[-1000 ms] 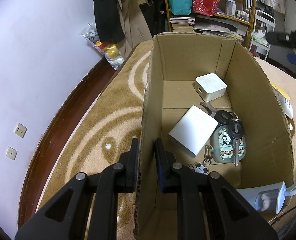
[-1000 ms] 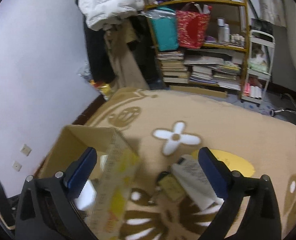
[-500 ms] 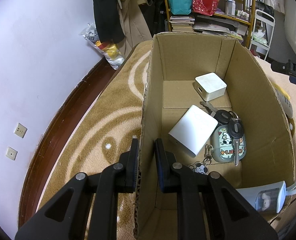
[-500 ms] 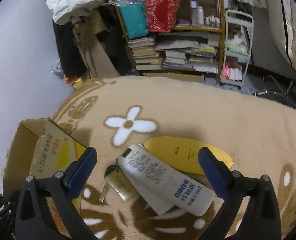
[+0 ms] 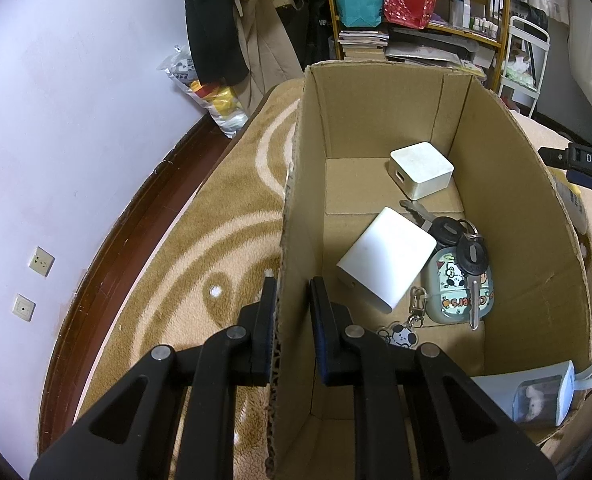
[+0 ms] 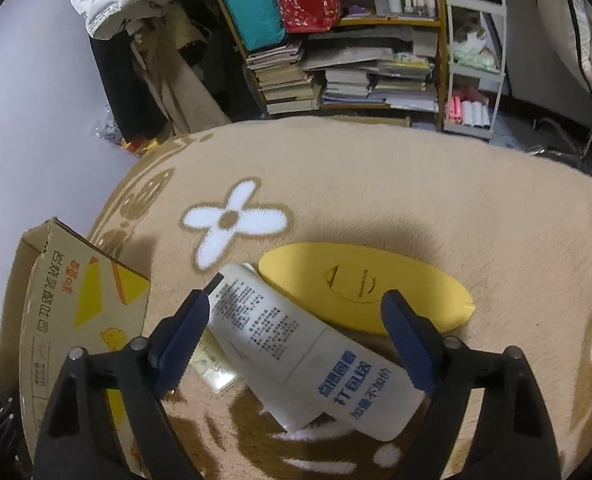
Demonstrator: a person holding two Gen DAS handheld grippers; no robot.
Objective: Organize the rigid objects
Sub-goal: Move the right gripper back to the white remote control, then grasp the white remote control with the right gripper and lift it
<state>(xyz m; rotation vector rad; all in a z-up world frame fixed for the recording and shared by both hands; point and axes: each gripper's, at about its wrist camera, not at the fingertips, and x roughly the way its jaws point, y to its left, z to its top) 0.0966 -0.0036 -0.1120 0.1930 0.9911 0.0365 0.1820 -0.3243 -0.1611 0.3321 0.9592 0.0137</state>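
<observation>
Beige rug, white tube diagonal, cap lower-right

My cardboard box stands open-topped on the rug. On its floor lie a small white cube charger toward the far wall, a larger white rounded block tilted near the middle, black-headed keys resting on a cartoon-printed case, and a puppy charm. Outside, a white tube with printed text lies flat, overlapping a yellow oval case.
</observation>
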